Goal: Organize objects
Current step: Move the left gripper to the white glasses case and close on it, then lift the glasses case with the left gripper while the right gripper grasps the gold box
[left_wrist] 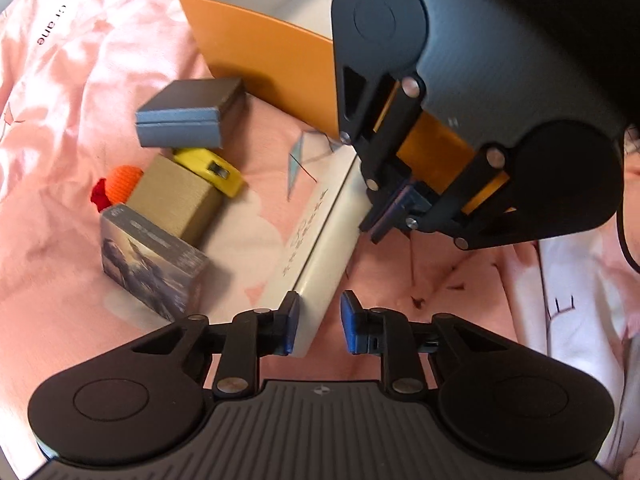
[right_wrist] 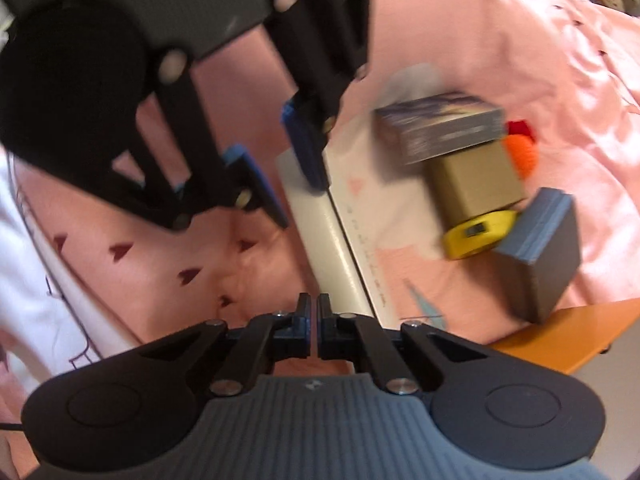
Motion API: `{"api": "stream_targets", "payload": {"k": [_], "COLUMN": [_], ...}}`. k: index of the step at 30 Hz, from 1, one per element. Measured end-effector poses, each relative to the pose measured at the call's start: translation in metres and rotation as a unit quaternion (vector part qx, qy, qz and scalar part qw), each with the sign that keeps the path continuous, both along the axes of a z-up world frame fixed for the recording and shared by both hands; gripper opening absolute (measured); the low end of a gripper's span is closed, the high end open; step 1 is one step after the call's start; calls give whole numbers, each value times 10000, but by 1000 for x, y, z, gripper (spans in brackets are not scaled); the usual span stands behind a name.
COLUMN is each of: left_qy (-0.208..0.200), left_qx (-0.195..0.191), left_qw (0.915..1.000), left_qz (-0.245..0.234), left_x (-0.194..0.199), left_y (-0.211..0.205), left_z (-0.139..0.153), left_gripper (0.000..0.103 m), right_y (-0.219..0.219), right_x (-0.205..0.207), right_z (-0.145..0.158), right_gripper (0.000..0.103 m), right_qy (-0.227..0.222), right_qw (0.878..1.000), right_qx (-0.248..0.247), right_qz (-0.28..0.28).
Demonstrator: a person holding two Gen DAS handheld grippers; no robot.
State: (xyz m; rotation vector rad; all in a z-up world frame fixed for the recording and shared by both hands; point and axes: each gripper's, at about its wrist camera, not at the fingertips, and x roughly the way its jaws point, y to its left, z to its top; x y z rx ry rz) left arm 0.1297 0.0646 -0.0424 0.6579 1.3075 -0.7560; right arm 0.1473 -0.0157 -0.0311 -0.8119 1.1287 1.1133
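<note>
Only the left wrist view shows the orange box's (left_wrist: 256, 56) white inside. The flat white box (left_wrist: 320, 256) lies on the pink bedsheet (left_wrist: 80, 80), near 4 small boxes and a yellow tape measure (left_wrist: 212, 170). The left gripper (left_wrist: 320, 326) straddles its near corner, jaws narrowly apart, 1 pad touching. The right gripper (right_wrist: 313, 326) is pressed together, holding nothing visible.

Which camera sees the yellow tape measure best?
The left wrist view: the yellow tape measure looks sharper there, lying between the tan box and grey box. The right wrist view shows it blurrier.
</note>
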Motion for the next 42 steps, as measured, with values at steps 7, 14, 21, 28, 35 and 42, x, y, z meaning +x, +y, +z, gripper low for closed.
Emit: {"api": "stream_targets", "payload": {"k": [7, 14, 21, 28, 35, 42], "left_qy": [54, -149, -541, -691, -529, -341], "left_qx": [142, 70, 226, 40, -215, -323], "left_qw": [9998, 9998, 9951, 9835, 9798, 9840], "left_qz": [-136, -81, -801, -1671, -1918, -1719], "left_x": [-12, -1, -6, -19, -13, 7], "left_y": [-3, -5, -21, -41, -53, -64], "left_z": [5, 17, 2, -16, -38, -57], "left_gripper": [29, 41, 63, 66, 71, 72], "right_y": [-8, -15, -12, -20, -24, -26], "right_x": [7, 22, 28, 34, 33, 31], "right_z": [17, 19, 2, 0, 1, 0], "right_gripper": [8, 14, 31, 39, 47, 50], "right_qy": [-61, -192, -287, -231, -149, -165], "right_qw": [9993, 9973, 9982, 9986, 9994, 9999], "right_qx": [161, 218, -96, -117, 16, 41], "right_qz": [-326, -676, -521, -469, -300, -5]}}
